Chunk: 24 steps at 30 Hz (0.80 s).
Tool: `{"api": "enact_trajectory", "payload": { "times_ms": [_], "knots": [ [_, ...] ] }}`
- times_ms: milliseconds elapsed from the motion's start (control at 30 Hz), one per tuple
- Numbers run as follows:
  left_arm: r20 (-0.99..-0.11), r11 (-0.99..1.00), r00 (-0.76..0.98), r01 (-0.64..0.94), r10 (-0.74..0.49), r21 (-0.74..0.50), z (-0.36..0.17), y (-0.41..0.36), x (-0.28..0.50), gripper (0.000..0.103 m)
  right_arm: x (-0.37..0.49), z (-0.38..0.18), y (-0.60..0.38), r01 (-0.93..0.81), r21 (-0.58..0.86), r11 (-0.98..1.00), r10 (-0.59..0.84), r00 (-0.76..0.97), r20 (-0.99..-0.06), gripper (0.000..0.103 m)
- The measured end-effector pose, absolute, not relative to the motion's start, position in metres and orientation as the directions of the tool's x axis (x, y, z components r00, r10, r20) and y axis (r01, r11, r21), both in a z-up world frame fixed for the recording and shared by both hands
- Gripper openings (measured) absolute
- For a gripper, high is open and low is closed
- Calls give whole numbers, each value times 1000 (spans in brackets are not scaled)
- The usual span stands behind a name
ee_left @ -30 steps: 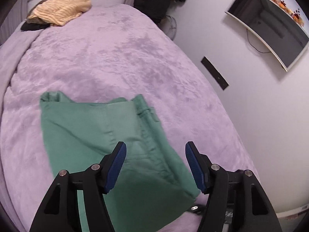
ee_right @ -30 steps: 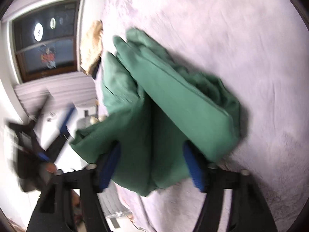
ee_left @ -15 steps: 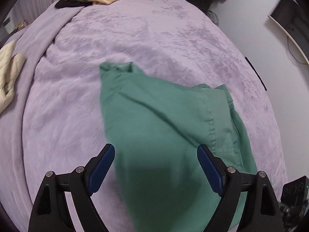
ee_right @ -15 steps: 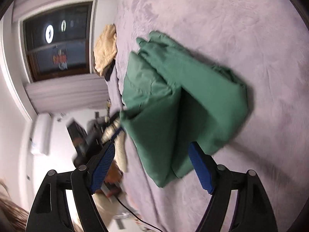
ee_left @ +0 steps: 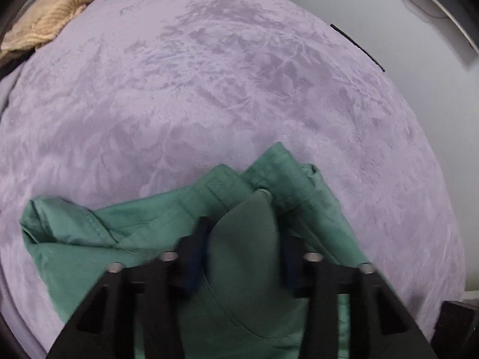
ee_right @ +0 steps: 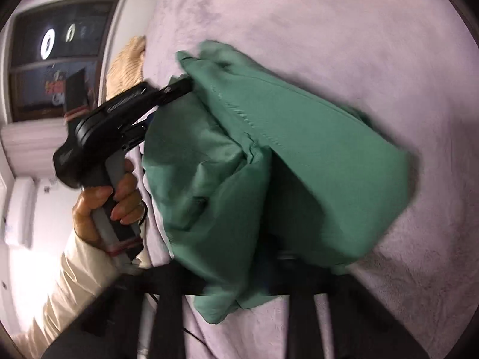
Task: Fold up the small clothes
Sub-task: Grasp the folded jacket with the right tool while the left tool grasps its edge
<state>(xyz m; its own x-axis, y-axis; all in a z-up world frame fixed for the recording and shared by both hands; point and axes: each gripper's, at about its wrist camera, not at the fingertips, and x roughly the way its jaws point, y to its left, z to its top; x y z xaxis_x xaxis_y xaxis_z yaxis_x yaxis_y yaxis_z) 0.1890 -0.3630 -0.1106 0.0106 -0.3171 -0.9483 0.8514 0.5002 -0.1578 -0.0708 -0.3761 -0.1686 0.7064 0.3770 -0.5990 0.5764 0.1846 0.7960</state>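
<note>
Green shorts (ee_left: 167, 233) lie bunched on a lilac bed cover (ee_left: 209, 83). In the left wrist view my left gripper (ee_left: 242, 248) is shut on a raised fold of the shorts near the waistband. In the right wrist view the shorts (ee_right: 299, 149) drape over my right gripper (ee_right: 269, 257), which is closed on their near edge; its fingertips are hidden by cloth. The left gripper (ee_right: 182, 86) shows there too, held in a hand and pinching the far corner.
A tan knit garment (ee_left: 51, 21) lies at the far left corner of the bed and shows in the right wrist view (ee_right: 128, 65). A white wall (ee_left: 404, 30) runs along the bed's right side. A dark window (ee_right: 57, 56) is behind.
Both grippers were open above the shorts; now both have dropped onto the cloth and closed on it, and the shorts are bunched and lifted.
</note>
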Motion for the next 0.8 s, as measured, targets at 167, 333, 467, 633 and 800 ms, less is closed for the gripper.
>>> {"api": "enact_trajectory", "payload": {
  "times_ms": [167, 333, 467, 633, 800],
  "knots": [
    [-909, 492, 35, 849, -416, -193, -76, -349, 188, 8, -73, -132, -375, 444, 857, 261, 373, 773, -513, 7],
    [-872, 501, 36, 830, -488, -246, -42, -353, 201, 7, -87, -97, -382, 383, 861, 333, 326, 810, -487, 6],
    [-877, 524, 50, 818, -478, -239, -57, -371, 194, 8, -125, -108, -397, 458, 837, 299, 250, 809, -532, 6],
    [-910, 587, 88, 788, -405, -185, -103, -386, 181, 8, -154, -161, -400, 491, 864, 107, 315, 808, -498, 11],
    [-905, 579, 71, 788, -420, -207, -94, -377, 188, 8, -152, -131, -394, 395, 898, 195, 306, 845, -438, 82]
  ]
}}
